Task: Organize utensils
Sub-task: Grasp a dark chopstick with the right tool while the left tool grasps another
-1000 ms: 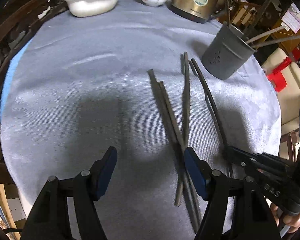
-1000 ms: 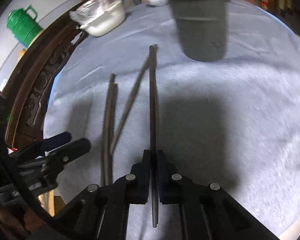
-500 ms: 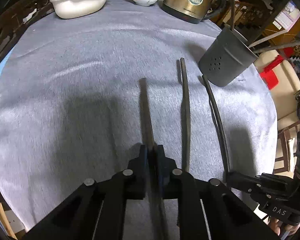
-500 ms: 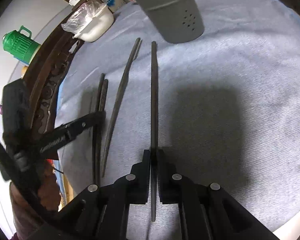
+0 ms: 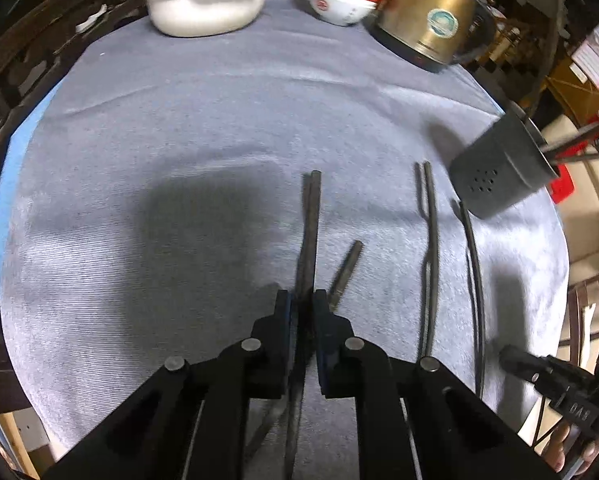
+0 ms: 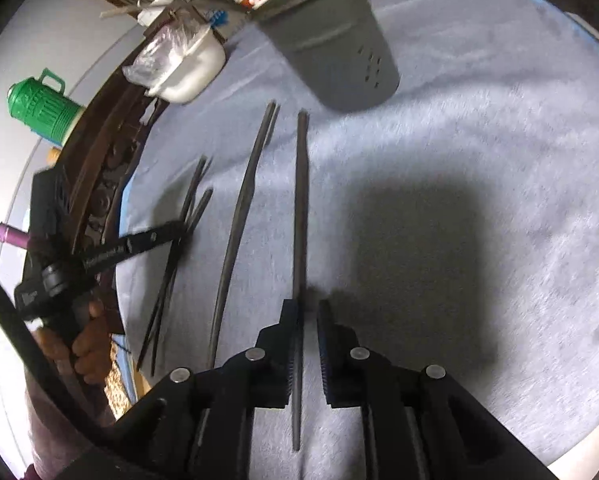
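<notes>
Dark slender chopstick point(image 5: 308, 240) is being pinched by the left gripper point(image 5: 302, 312); right gripper point(image 6: 306, 320) is spreading, another chopstick point(image 6: 299, 216) between, pointing toward the grey perforated holder point(image 6: 331, 44).

- The left gripper point(image 5: 302, 300) points steeply down, its jaws clamped on a dark chopstick point(image 5: 309, 232).
- The right gripper point(image 6: 307, 316) also tilts downward; its jaws are opening, a gap showing on the right side of the chopstick point(image 6: 300, 208) between them.
- A bare hand point(image 6: 85, 344) grips the left gripper's handle.
</notes>
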A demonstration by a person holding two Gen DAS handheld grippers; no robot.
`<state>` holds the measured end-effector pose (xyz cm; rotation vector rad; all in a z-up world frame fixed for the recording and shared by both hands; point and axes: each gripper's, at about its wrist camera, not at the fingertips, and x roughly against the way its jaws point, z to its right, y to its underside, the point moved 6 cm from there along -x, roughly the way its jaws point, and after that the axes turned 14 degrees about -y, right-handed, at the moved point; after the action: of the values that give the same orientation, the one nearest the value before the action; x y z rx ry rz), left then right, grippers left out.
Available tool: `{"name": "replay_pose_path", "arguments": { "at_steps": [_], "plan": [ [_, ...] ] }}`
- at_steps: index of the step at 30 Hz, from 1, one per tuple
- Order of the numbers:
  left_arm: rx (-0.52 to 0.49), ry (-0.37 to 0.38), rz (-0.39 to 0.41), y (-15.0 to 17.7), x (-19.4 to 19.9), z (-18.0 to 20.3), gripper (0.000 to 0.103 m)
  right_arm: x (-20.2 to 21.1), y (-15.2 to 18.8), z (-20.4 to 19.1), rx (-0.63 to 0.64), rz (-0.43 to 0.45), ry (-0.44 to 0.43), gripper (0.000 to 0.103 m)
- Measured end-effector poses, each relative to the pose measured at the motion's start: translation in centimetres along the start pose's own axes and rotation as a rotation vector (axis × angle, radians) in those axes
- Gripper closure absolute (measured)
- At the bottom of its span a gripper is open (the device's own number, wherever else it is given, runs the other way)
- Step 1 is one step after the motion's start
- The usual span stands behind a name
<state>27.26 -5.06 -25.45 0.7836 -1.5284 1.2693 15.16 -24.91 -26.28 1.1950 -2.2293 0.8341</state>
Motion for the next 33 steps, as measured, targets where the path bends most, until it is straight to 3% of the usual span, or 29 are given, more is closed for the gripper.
{"name": "replay_pose_path", "arguments": {
  "at_steps": [10,13,15,19,23,33],
  "plan": [
    [0.072,0.009,-0.031,-0.8,-0.7,-3.1,0.093,-1.5,-5.3,-0.7,0.026,0.088,0.037,0.085],
    [0.092,0.014,-0.051,-0.9,-0.8,-3.0,0.084,-2.7,-6.1,-0.8,0.032,0.079,0.072,0.082],
    [0.118,0.017,-0.057,-1.4,-1.1,-3.5,0.073,-3.6,-6.1,-0.7,0.028,0.060,0.093,0.082],
    [0.149,0.012,-0.060,-2.6,-1.4,-3.8,0.072,-4.1,-6.1,-0.9,0.077,0.064,0.119,0.082],
    [0.176,0.009,-0.080,-3.5,-1.9,-3.6,0.072,-4.3,-6.0,-1.2,0.126,0.047,0.157,0.089],
    [0.204,-0.059,-0.124,-3.9,-2.1,-3.4,0.072,-2.5,-3.0,-0.3,0.076,-0.046,0.142,0.090]
  ]
}}
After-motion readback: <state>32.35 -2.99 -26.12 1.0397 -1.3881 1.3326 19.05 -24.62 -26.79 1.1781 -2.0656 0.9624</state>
